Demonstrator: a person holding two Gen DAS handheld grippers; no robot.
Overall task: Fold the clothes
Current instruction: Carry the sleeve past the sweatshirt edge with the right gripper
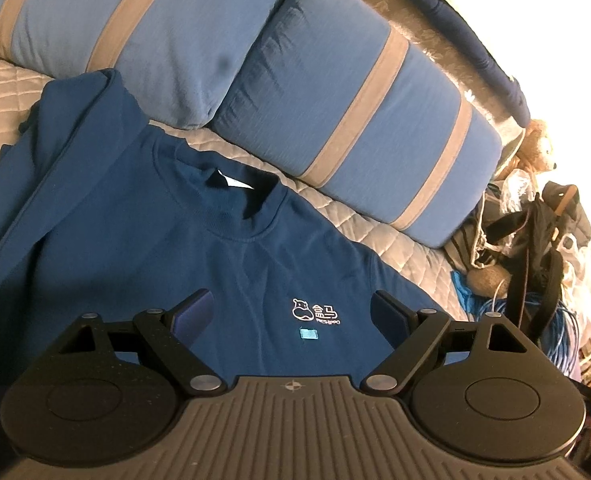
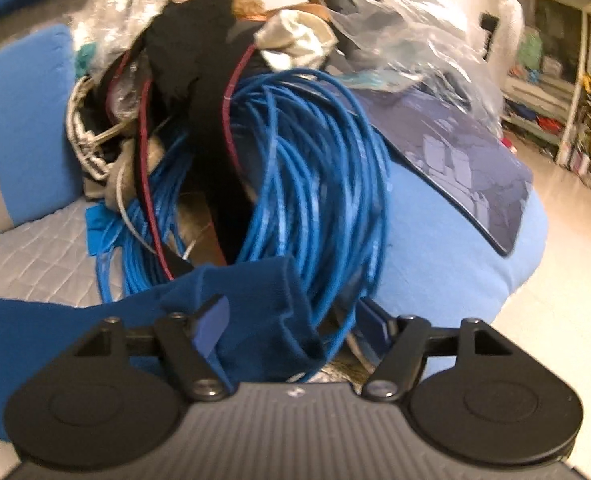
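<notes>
A dark blue sweatshirt (image 1: 183, 256) lies face up on the quilted bed, collar toward the pillows, a white hippo logo (image 1: 315, 311) on its chest. Its left sleeve (image 1: 67, 148) is folded up over the body. My left gripper (image 1: 291, 312) is open and empty, hovering above the chest near the logo. In the right wrist view the sweatshirt's other sleeve cuff (image 2: 267, 320) lies between the fingers of my right gripper (image 2: 295, 322), which is open around it; the jaws are wide apart and not pinching the cloth.
Two blue pillows with grey stripes (image 1: 351, 120) lie along the bed's far side. A coil of blue cable (image 2: 307, 168), black straps, plastic bags and a stuffed toy (image 1: 539, 148) pile up at the bed's right end. A light blue cushion (image 2: 447, 248) lies beside the cable.
</notes>
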